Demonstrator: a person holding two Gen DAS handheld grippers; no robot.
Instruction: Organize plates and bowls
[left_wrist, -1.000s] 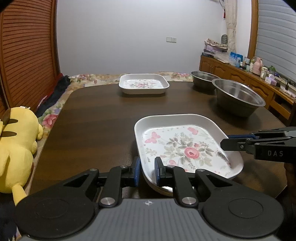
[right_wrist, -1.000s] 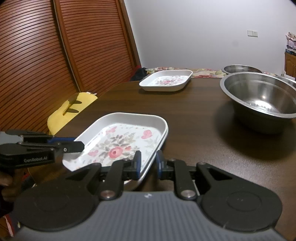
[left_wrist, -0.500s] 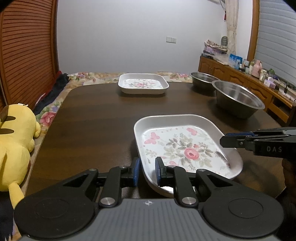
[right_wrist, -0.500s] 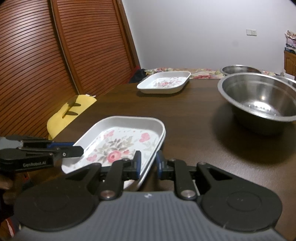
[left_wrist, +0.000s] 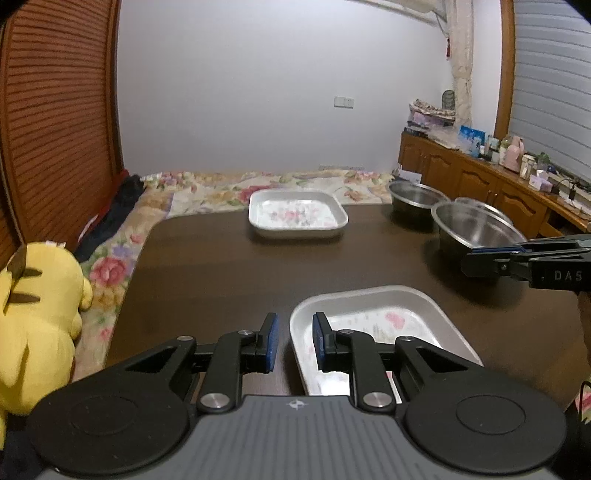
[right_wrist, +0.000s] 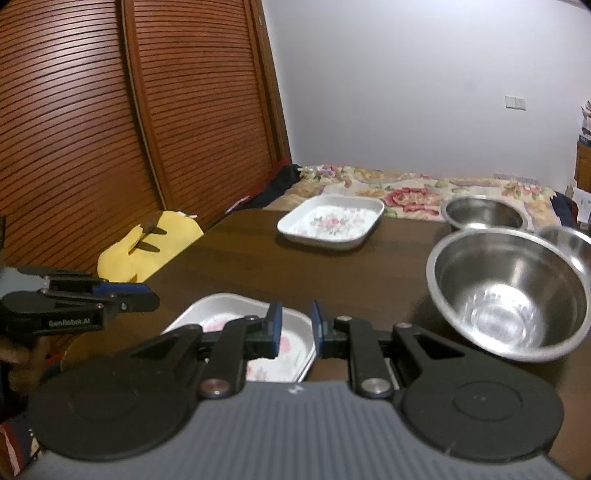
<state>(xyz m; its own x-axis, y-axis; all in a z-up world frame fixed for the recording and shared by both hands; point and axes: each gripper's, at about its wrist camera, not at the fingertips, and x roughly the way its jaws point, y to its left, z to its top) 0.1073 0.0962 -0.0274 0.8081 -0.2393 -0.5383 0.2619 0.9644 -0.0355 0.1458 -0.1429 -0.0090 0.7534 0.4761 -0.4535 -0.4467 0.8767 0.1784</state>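
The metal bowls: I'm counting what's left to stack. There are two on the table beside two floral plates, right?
Not two: the right wrist view shows three metal bowls, the third peeking out behind the big one. Two floral plates is right.

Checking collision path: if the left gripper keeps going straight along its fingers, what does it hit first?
Likely the rim of the near floral plate, just ahead of the open left gripper. If it clears that, the far floral plate lies roughly in line; depth is unclear.
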